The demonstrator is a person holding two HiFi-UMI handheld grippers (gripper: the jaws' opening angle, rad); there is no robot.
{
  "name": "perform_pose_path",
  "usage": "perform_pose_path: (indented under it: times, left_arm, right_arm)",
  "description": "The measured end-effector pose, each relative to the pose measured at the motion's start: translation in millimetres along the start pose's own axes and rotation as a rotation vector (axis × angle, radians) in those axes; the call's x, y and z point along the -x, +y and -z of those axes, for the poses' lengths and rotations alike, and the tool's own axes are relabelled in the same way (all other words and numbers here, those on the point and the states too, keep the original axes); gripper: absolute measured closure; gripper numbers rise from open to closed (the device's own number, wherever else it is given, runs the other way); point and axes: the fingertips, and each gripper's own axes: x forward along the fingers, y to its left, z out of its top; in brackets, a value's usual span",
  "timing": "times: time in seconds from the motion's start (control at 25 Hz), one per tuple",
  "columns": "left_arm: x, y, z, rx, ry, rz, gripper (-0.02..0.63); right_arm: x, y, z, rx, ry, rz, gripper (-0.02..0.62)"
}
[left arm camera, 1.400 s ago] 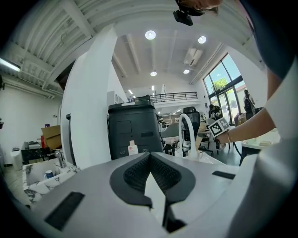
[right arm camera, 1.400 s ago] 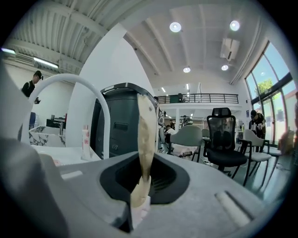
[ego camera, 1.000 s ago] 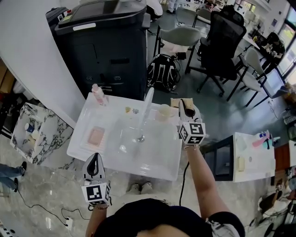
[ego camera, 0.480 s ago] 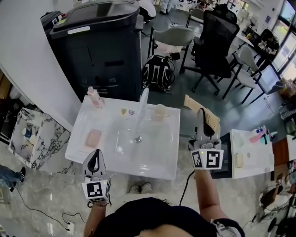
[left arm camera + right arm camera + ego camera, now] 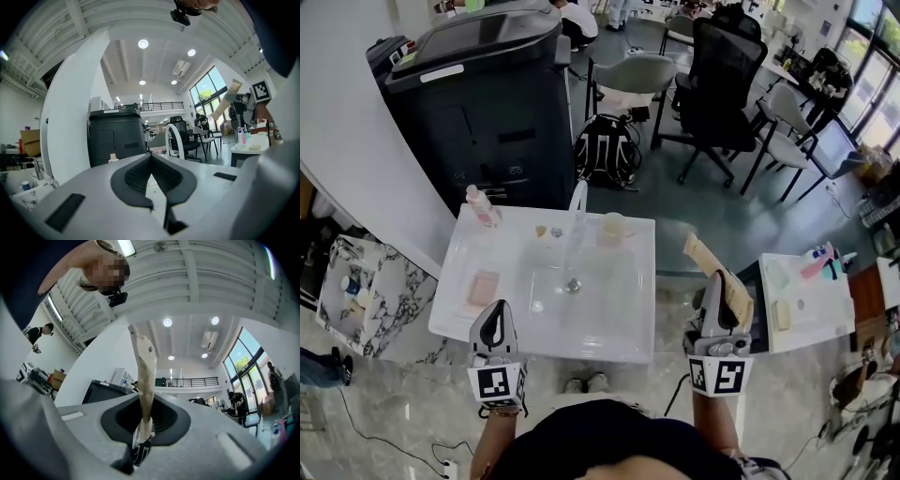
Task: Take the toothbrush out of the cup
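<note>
The toothbrush [image 5: 719, 270] is a long flat tan piece. My right gripper [image 5: 719, 281] is shut on its lower end and holds it in the air, off the right edge of the white washbasin table [image 5: 628, 323]. In the right gripper view it rises as a tan strip [image 5: 145, 371] from between the closed jaws of my right gripper [image 5: 143, 420]. The pale cup [image 5: 613, 228] stands at the table's far edge, right of the faucet [image 5: 577, 211], well away from the toothbrush. At the table's near left corner my left gripper [image 5: 494, 319] is shut and holds nothing; its jaws [image 5: 151, 159] meet at the tips.
A pink bottle [image 5: 481, 206] and a pink pad [image 5: 483, 288] are on the table's left side. A small white table [image 5: 806, 305] with toiletries stands to the right. A large black machine [image 5: 478, 103], a backpack [image 5: 607, 150] and office chairs [image 5: 727, 84] lie beyond.
My right gripper has carried the toothbrush from beside the cup to the right and back toward me, past the table's right edge. The left gripper has shifted only slightly.
</note>
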Motion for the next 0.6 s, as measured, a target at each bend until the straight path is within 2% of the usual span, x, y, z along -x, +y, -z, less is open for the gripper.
perform_pose_path:
  times: [0.28,0.6]
  left_arm:
    - [-4,-1,-4,-0.004,-0.017,0.017,0.603]
    - [-1,-2,-18,-0.002,-0.046,0.024,0.603]
  right_arm:
    - [42,10,27,-0.071,0.122,0.051,0.563]
    - [63,19,60,-0.088,0.228,0.057,0.563]
